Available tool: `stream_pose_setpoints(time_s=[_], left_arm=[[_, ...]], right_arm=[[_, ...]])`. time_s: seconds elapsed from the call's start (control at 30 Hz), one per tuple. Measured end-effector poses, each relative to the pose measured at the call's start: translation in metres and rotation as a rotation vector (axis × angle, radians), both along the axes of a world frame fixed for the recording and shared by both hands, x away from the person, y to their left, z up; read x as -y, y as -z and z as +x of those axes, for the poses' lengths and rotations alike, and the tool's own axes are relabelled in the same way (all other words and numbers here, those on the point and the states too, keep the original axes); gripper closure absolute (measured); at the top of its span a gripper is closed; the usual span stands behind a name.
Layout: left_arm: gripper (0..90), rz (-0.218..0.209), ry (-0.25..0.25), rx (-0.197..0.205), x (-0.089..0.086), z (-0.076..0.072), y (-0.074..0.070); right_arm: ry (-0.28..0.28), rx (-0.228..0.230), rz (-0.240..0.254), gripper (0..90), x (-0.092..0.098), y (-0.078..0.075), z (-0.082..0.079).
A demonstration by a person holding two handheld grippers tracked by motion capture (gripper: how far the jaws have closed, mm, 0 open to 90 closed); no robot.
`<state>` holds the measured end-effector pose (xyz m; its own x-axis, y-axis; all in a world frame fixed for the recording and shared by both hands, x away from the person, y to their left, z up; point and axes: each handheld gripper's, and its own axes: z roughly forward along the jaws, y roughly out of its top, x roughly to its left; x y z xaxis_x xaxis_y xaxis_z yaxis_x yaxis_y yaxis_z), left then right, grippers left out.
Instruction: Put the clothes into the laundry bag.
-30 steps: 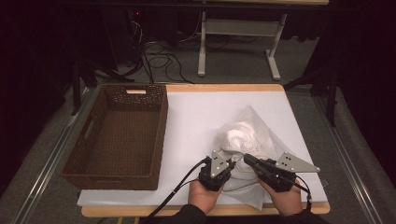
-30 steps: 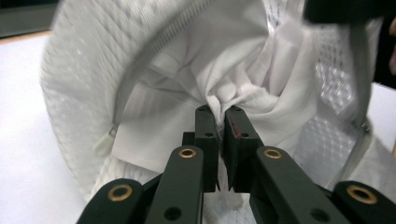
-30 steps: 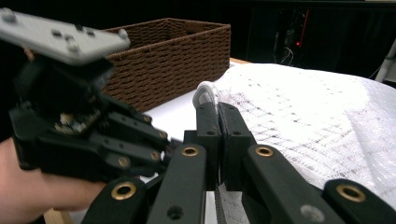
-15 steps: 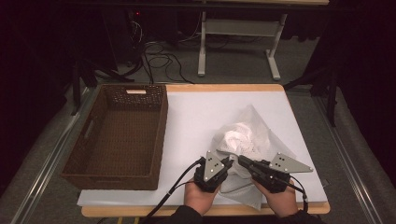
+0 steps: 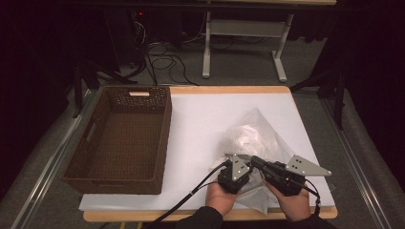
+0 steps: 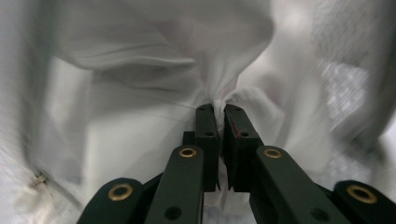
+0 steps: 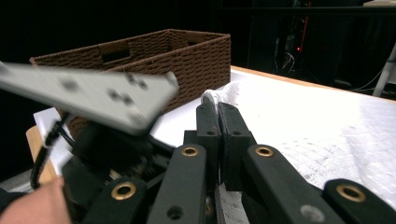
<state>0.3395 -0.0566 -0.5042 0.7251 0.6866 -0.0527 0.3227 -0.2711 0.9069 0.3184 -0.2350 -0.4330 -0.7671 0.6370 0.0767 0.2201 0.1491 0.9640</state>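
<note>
- The white mesh bag (image 5: 253, 138) lies crumpled on the tabletop (image 5: 200, 114), to the right of the brown wicker basket (image 5: 119, 138) and apart from it, with its near edge gathered at the two grippers.
- The left hand-held gripper (image 6: 219, 109) is clamped on a pinched fold of the bag's fabric; the right hand-held gripper (image 7: 215, 105) is likewise closed on a bunched bit of the same cloth, just beside the left one on the side away from the basket.
- The bag looks light, limp and thin, likely to sag, drape and slide out of a shallow pinch. Gathered folds or a hem should give the surest hold, better than a single flat layer.
- The left gripper view shows the weave, the puckers radiating from the pinch and a small zip pull (image 6: 39, 178), which the high view is too distant to resolve.
- The right gripper view shows the basket's side wall and handle slot (image 7: 114, 53) from low down; the high view shows its empty interior.
</note>
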Motion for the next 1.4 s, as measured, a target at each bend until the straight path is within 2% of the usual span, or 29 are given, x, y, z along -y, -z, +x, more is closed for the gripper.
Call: stream_pose_setpoints(time_s=[0.07,0.17,0.33,0.43,0.63,0.77,1.0,1.07,1.17,1.27,1.33,1.4], left_arm=[[83.4,0.002,0.003,0.0,-0.003,-0.001,0.001],[77.2,-0.023,0.01,-0.014,-0.01,-0.002,-0.001],[67.3,-0.058,0.003,0.011,-0.021,-0.007,-0.006],[62.5,-0.053,0.002,0.007,-0.026,-0.008,-0.006],[45.1,-0.081,0.009,0.011,-0.037,-0.016,-0.011],[35.9,-0.072,0.011,0.023,-0.046,-0.023,-0.014],[31.7,-0.068,0.015,0.024,-0.066,-0.035,-0.014],[31.6,-0.049,0.013,0.025,-0.072,-0.037,-0.013],[32.9,-0.032,-0.016,0.028,-0.089,-0.038,-0.008],[34.0,-0.036,-0.077,-0.025,-0.106,-0.032,0.002],[35.1,-0.03,-0.1,-0.039,-0.109,-0.029,0.006],[35.0,-0.019,-0.115,-0.069,-0.111,-0.023,0.008]], right_arm=[[0.005,-0.004,0.001,89.8,0.001,0.001,0.0],[-0.002,-0.01,-0.007,89.8,0.0,0.002,0.0],[-0.007,-0.011,-0.017,89.8,-0.003,0.004,0.0],[-0.009,-0.016,-0.024,89.7,-0.005,0.006,-0.001],[-0.01,-0.021,-0.036,89.7,-0.005,0.008,-0.001],[-0.013,-0.02,-0.038,89.7,-0.005,0.009,-0.001],[-0.007,-0.02,-0.043,89.7,-0.006,0.01,-0.001],[-0.005,-0.019,-0.042,89.7,-0.005,0.011,-0.001],[-0.001,-0.02,-0.041,89.7,-0.004,0.01,-0.001],[0.002,-0.024,-0.039,89.7,-0.003,0.01,-0.001],[0.003,-0.019,-0.036,89.7,-0.003,0.009,-0.001],[0.002,-0.016,-0.037,89.7,-0.003,0.009,-0.001]])
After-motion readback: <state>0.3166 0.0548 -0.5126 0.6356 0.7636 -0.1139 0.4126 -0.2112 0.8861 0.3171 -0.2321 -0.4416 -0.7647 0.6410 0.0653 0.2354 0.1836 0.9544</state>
